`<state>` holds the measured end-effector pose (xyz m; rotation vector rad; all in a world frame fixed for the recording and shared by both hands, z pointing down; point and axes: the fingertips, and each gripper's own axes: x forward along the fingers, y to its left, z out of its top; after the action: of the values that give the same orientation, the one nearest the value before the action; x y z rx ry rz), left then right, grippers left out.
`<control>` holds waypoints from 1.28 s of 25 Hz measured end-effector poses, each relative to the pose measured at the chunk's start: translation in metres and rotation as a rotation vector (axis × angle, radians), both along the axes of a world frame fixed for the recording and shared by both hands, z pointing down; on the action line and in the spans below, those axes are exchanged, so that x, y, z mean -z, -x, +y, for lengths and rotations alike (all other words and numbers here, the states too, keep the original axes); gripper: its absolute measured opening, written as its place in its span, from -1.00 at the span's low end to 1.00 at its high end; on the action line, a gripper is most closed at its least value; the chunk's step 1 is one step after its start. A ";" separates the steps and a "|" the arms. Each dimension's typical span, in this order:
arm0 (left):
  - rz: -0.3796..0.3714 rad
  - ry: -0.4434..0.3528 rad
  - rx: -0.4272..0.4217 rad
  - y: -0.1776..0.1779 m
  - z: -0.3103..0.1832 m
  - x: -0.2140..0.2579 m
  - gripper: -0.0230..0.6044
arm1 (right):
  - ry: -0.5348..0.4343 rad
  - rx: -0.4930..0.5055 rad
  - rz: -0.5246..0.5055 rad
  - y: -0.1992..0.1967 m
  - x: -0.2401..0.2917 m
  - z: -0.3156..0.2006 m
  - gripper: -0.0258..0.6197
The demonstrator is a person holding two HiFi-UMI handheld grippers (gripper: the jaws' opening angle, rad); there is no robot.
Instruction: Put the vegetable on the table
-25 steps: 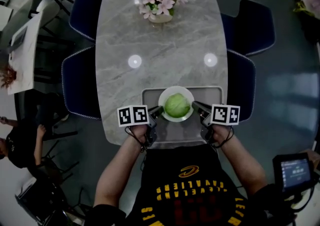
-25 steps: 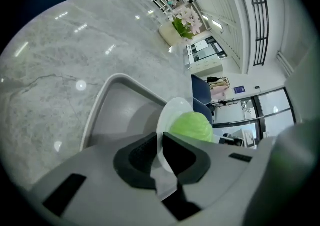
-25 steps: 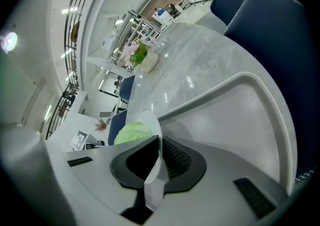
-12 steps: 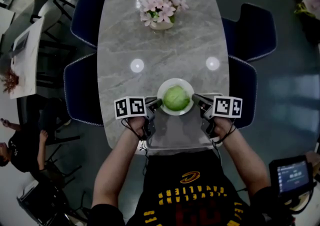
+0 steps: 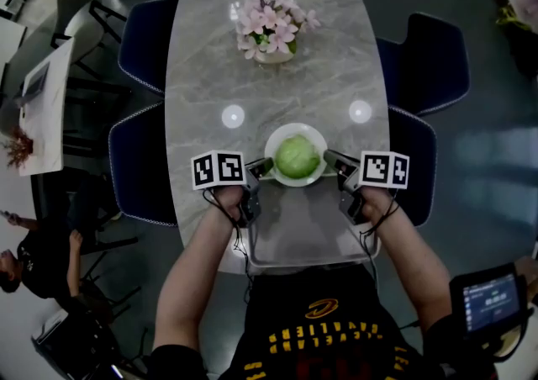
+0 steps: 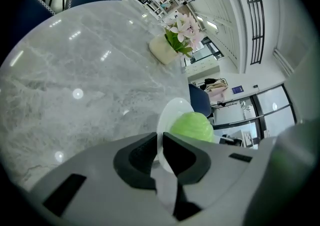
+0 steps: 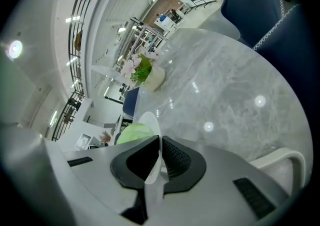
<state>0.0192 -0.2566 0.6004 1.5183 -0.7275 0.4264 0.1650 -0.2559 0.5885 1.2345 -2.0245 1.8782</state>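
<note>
The long grey marble table [image 5: 252,76] carries a grey rectangular tray [image 5: 311,231] at its near edge. Just beyond the tray, over bare tabletop, is a round white plate [image 5: 296,128] holding a pale green cabbage [image 5: 297,156]. The left gripper [image 5: 265,168] and the right gripper [image 5: 329,157] are each clamped on opposite sides of the plate's rim.

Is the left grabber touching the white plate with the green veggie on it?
Touching. In the left gripper view, the left gripper pinches the rim of the plate between its jaws.
</note>
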 end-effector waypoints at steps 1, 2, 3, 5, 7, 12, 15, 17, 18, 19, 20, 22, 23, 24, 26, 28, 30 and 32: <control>-0.001 0.002 -0.002 -0.001 -0.004 -0.001 -0.80 | 0.001 -0.002 0.001 -0.001 -0.001 -0.004 -0.83; -0.001 0.003 -0.005 -0.001 -0.006 -0.001 -0.80 | 0.002 -0.005 0.002 -0.001 -0.001 -0.007 -0.83; -0.001 0.003 -0.007 -0.001 -0.008 -0.001 -0.80 | 0.003 -0.007 0.003 -0.001 -0.001 -0.009 -0.83; 0.000 0.002 -0.009 -0.001 -0.012 0.000 -0.80 | 0.005 -0.013 0.004 -0.001 0.000 -0.012 -0.83; 0.000 0.001 -0.009 -0.001 -0.017 0.003 -0.80 | 0.008 -0.020 0.005 -0.002 0.000 -0.015 -0.83; -0.011 -0.003 -0.012 -0.002 -0.030 0.000 -0.80 | 0.018 -0.037 0.011 -0.004 -0.004 -0.026 -0.83; -0.017 0.005 -0.013 -0.002 -0.032 -0.002 -0.80 | 0.023 -0.042 0.018 -0.003 -0.006 -0.030 -0.83; -0.019 0.011 -0.010 -0.002 -0.033 -0.005 -0.80 | 0.029 -0.044 0.023 -0.004 -0.009 -0.032 -0.83; -0.022 0.013 -0.010 -0.003 -0.034 -0.007 -0.80 | 0.032 -0.045 0.026 -0.004 -0.011 -0.033 -0.83; -0.025 0.015 -0.010 -0.003 -0.035 -0.008 -0.80 | 0.034 -0.046 0.028 -0.005 -0.012 -0.035 -0.83; -0.028 0.016 -0.011 -0.003 -0.037 -0.011 -0.80 | 0.034 -0.046 0.030 -0.005 -0.015 -0.037 -0.83; -0.036 0.015 -0.010 -0.003 -0.043 -0.018 -0.80 | 0.035 -0.044 0.032 -0.005 -0.022 -0.042 -0.83; -0.039 0.014 -0.010 -0.002 -0.046 -0.020 -0.80 | 0.037 -0.045 0.033 -0.004 -0.024 -0.044 -0.83; -0.042 0.014 -0.010 -0.002 -0.046 -0.020 -0.80 | 0.040 -0.046 0.035 -0.004 -0.025 -0.044 -0.83; -0.046 0.015 -0.011 -0.002 -0.048 -0.021 -0.80 | 0.046 -0.048 0.042 -0.004 -0.026 -0.045 -0.83; -0.050 0.017 -0.013 -0.004 -0.053 -0.027 -0.80 | 0.048 -0.046 0.049 -0.006 -0.033 -0.052 -0.83; -0.060 0.016 -0.013 -0.003 -0.060 -0.038 -0.80 | 0.049 -0.040 0.050 -0.005 -0.045 -0.059 -0.83; -0.071 0.014 -0.013 -0.002 -0.064 -0.047 -0.80 | 0.055 -0.036 0.050 -0.004 -0.056 -0.063 -0.83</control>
<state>0.0217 -0.3209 0.6478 1.5015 -0.7686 0.4960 0.1692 -0.3192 0.6449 1.2986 -1.9257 1.8850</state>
